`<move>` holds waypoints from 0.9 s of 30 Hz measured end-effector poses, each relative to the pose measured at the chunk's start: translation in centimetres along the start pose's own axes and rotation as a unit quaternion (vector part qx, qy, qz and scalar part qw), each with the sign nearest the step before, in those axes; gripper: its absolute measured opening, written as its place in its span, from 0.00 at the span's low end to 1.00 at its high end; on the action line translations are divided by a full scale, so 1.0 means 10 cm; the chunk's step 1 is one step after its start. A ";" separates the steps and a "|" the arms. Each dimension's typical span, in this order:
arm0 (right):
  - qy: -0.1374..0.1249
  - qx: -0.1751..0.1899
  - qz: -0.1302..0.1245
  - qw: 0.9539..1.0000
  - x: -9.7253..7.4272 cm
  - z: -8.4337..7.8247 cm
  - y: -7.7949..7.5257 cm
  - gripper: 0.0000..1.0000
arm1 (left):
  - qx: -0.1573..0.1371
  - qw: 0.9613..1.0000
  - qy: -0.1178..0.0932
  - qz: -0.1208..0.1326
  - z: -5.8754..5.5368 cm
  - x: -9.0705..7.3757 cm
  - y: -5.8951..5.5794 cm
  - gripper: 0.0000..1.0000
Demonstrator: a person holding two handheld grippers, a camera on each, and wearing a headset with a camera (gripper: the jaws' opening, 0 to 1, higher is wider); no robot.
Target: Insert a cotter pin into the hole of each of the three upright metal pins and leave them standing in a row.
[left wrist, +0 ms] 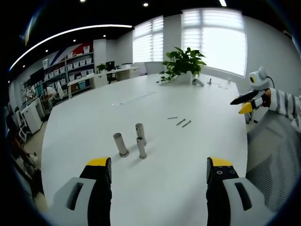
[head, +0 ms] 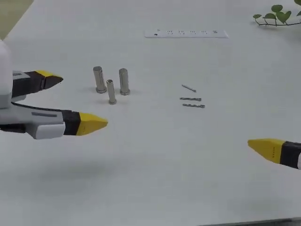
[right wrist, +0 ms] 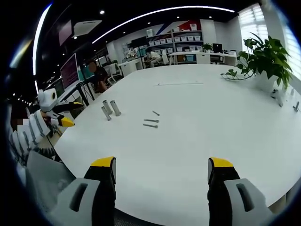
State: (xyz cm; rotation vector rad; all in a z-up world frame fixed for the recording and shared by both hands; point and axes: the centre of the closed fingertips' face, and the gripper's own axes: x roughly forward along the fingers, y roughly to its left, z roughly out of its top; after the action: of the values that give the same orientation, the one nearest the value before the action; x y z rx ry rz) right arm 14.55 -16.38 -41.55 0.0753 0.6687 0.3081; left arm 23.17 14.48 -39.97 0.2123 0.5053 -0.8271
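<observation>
Metal pins (head: pixel 111 91) stand upright in a tight cluster of three on the white surface (head: pixel 155 165), two behind and one in front, so they form no straight line. Three cotter pins (head: pixel 190 99) lie loose on the surface to their right, well apart from them, one below another. The left tool (left wrist: pixel 160 165) hovers near the metal pins, jaws spread wide with nothing between them. The right tool (right wrist: pixel 162 165) hangs farther off on the cotter-pin side, likewise wide open and empty.
</observation>
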 end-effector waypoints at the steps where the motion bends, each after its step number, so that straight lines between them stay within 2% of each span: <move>1: 0.001 0.000 0.000 1.000 0.00 -0.01 0.00 0.78 | 0.001 1.000 -0.002 -0.001 0.02 0.02 0.02 0.80; 8: 0.007 0.001 -0.004 1.000 0.00 -0.05 -0.01 0.78 | 0.016 1.000 -0.013 -0.005 0.12 0.18 0.14 0.65; 12: 0.011 0.000 -0.006 1.000 0.00 -0.06 -0.02 0.78 | 0.011 1.000 -0.019 -0.008 0.17 0.27 0.19 0.56; 19: 0.016 0.001 -0.009 1.000 0.01 -0.08 -0.03 0.78 | 0.008 1.000 -0.018 -0.013 0.16 0.42 0.24 0.45; 27: 0.021 0.002 -0.009 1.000 0.03 -0.10 -0.04 0.78 | 0.009 1.000 -0.012 -0.022 0.12 0.61 0.24 0.32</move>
State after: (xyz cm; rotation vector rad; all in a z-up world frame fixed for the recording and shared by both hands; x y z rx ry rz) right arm 14.31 -16.71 -42.60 0.0659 0.7121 0.2917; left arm 28.85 11.73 -42.05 0.2095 0.4818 -0.8758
